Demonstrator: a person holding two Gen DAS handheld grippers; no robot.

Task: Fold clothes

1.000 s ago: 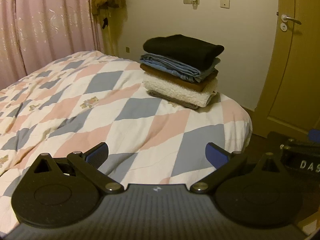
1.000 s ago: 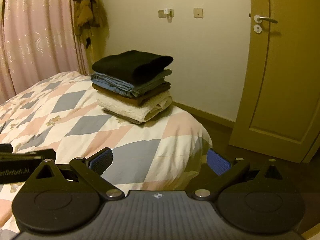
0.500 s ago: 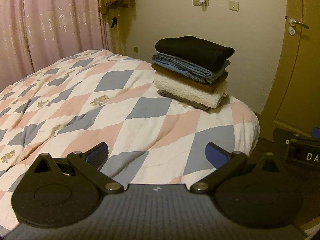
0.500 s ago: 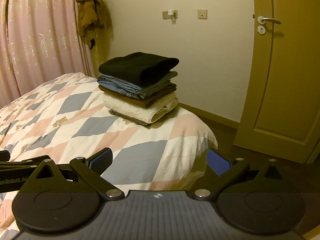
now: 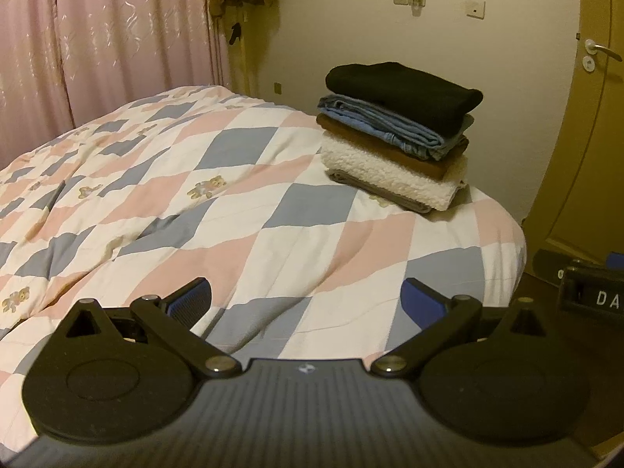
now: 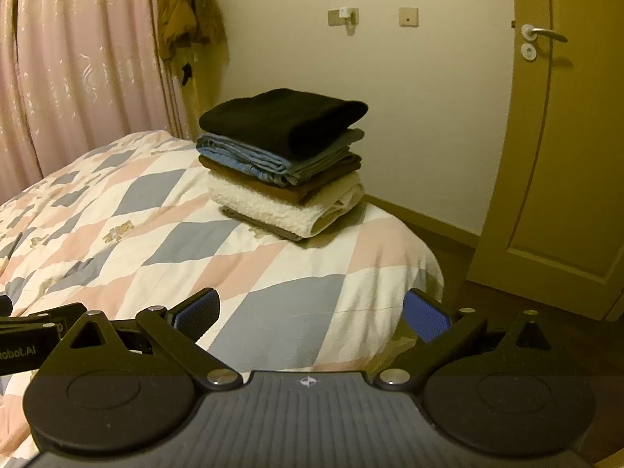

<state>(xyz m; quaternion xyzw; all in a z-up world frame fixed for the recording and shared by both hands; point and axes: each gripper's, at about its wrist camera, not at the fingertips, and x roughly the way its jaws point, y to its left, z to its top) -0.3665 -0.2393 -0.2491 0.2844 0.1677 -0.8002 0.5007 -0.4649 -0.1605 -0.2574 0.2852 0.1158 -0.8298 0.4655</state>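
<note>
Only "DA" reads on the right gripper (image 5: 592, 296) at three o'clock; left gripper (image 5: 306, 298) likewise spread wide, both empty.

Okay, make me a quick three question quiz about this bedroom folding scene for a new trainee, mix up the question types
1. True or false: the left gripper is holding a garment.
2. Which item tops the folded stack on the bed? A) white fleece B) black garment C) blue denim
3. Fill in: the brown jacket hangs beside the pink ____.

Key: 1 false, both it and the right gripper are open and empty. 2 B, the black garment. 3 curtain.
</note>
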